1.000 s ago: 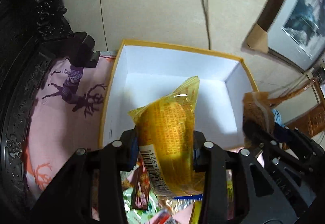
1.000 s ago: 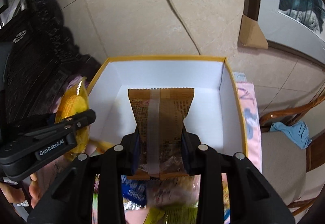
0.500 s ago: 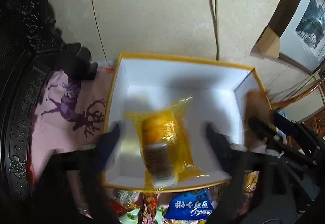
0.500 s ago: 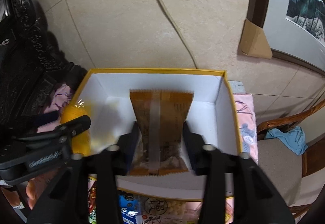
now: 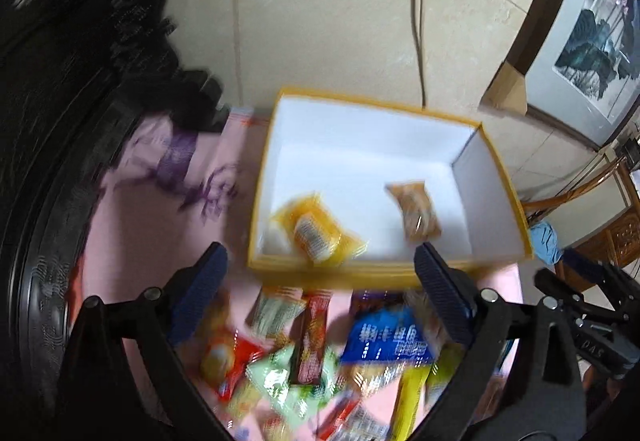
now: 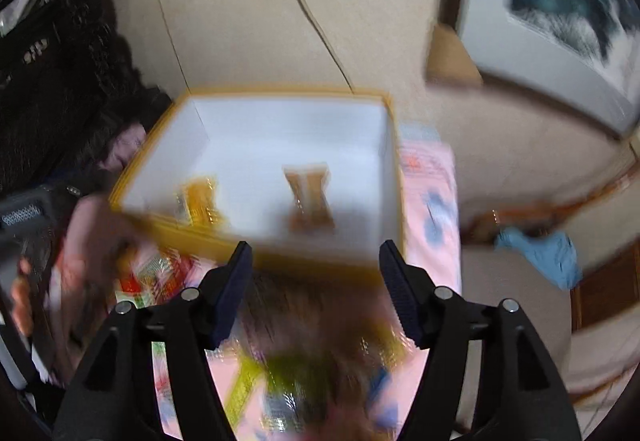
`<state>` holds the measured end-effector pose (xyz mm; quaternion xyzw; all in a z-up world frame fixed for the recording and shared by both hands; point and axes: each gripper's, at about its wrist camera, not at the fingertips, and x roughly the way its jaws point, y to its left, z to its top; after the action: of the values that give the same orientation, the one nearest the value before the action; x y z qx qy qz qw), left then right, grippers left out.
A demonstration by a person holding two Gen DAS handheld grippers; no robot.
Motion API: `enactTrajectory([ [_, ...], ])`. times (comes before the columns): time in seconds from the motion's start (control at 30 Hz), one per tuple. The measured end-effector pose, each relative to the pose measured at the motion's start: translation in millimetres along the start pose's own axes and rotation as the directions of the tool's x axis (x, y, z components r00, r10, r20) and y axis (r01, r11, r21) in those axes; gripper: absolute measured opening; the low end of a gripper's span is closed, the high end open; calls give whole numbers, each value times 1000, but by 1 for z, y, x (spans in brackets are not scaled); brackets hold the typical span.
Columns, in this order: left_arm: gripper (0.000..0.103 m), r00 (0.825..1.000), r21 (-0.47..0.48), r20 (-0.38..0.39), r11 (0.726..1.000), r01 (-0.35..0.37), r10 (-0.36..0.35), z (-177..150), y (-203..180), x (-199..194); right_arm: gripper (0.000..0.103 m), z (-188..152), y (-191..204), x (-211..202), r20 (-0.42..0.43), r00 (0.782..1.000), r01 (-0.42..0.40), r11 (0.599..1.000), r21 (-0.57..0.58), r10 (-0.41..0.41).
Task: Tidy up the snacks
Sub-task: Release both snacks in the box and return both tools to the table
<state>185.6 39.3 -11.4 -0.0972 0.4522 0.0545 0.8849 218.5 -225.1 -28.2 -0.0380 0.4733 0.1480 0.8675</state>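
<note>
Yellow-rimmed box (image 5: 468,269) holding yellow packet (image 5: 316,233) and brown packet (image 5: 416,211); left claw (image 5: 320,295) and right claw (image 6: 314,285) just spread, empty, above loose snacks (image 5: 320,353) on tabletop. Risk: blurred approach snagging several wrappers at once.

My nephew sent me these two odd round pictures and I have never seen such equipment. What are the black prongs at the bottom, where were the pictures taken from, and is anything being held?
No robot here: a person holds a hand tool with a two-finger claw in each hand, and each tool's wide-angle camera looks along its fingers. One picture comes from the left claw, the other from the right claw. Both have just been opening and hold nothing. Ahead is a yellow-rimmed white box on a pink cloth. Inside lie a yellow packet and a brown packet, apart from each other. A loose pile of snacks waits in front of the box.
</note>
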Motion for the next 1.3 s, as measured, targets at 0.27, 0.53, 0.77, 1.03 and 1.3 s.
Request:
enactTrajectory([
  [0.27, 97, 984, 15, -175, 1000, 26, -23, -136, 35, -8, 67, -147, -49, 4, -173, 985, -7, 995, 101, 24],
  [0.53, 96, 964, 65, -264, 998, -19, 35, -183, 47, -14, 67, -152, -47, 33, -236, 962, -183, 968, -175, 139],
  [0.77, 97, 974, 110, -225, 994, 2, 23, -178, 27, -30, 72, -162, -57, 56, -333, 914, -271, 960, -69, 234],
  [1.03, 96, 970, 95, -242, 995, -1, 24, -182, 31, -26, 73, -214, -15, 39, -328, 938, -141, 988, -58, 114],
  [1.3, 97, 969, 121, -245, 993, -8, 37, -182, 27, -22, 52, -211, 18, 42, -203, 977, -47, 993, 110, 68],
])
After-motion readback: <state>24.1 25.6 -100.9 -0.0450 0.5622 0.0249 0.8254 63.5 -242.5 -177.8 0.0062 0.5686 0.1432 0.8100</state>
